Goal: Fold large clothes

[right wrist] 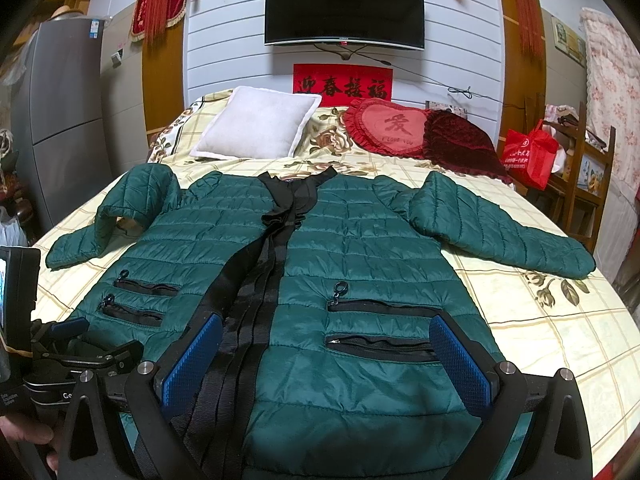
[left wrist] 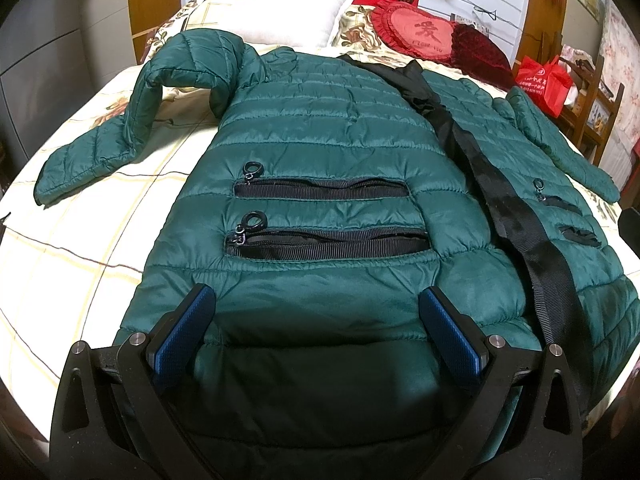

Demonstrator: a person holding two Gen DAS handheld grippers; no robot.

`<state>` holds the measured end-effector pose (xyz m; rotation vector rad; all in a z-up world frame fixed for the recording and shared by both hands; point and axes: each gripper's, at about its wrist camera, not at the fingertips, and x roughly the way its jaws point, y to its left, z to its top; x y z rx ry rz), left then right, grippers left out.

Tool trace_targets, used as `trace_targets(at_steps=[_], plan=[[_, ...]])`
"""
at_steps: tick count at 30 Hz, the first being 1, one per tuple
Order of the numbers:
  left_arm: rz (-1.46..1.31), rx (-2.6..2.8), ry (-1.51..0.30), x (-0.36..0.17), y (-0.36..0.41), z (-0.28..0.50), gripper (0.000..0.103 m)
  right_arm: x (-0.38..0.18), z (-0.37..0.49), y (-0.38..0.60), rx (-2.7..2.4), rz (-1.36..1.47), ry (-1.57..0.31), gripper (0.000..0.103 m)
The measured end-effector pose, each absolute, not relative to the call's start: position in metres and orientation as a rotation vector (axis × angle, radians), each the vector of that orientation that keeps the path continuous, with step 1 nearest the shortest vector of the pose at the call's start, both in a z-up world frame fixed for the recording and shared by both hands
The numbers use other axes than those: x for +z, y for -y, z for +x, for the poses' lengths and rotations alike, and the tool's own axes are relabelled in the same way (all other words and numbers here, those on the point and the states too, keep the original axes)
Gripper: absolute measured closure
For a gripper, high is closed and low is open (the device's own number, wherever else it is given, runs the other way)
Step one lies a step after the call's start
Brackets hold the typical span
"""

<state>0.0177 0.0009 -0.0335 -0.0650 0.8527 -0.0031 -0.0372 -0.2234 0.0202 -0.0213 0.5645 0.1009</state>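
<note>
Currently: green quilted jacket (right wrist: 360, 248), front up, spread flat on bed (right wrist: 540, 320). Likely light, puffy, slippery; best pinched at hem corners or cuffs. Left gripper (left wrist: 316, 320) and right gripper (right wrist: 328, 356): both spread, holding nothing, above hem.

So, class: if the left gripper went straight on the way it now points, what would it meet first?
Probably the green jacket: the left gripper, jaws open, already hangs over its hem, heading toward the lower zip pocket. Depth is unclear.
</note>
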Motion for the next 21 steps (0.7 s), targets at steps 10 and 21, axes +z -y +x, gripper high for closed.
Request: trace_targets(at_steps=[10, 21], plan=[[-0.082, -0.015, -0.836, -0.032, -0.004, 0.016, 0.0, 0.021, -0.038, 0.223, 0.102, -0.021, -0.561, 0.0], [-0.229, 0.169, -0.719, 0.041, -0.124, 0.044, 0.0, 0.034, -0.055, 0.242, 0.113, 0.026, -0.513, 0.0]])
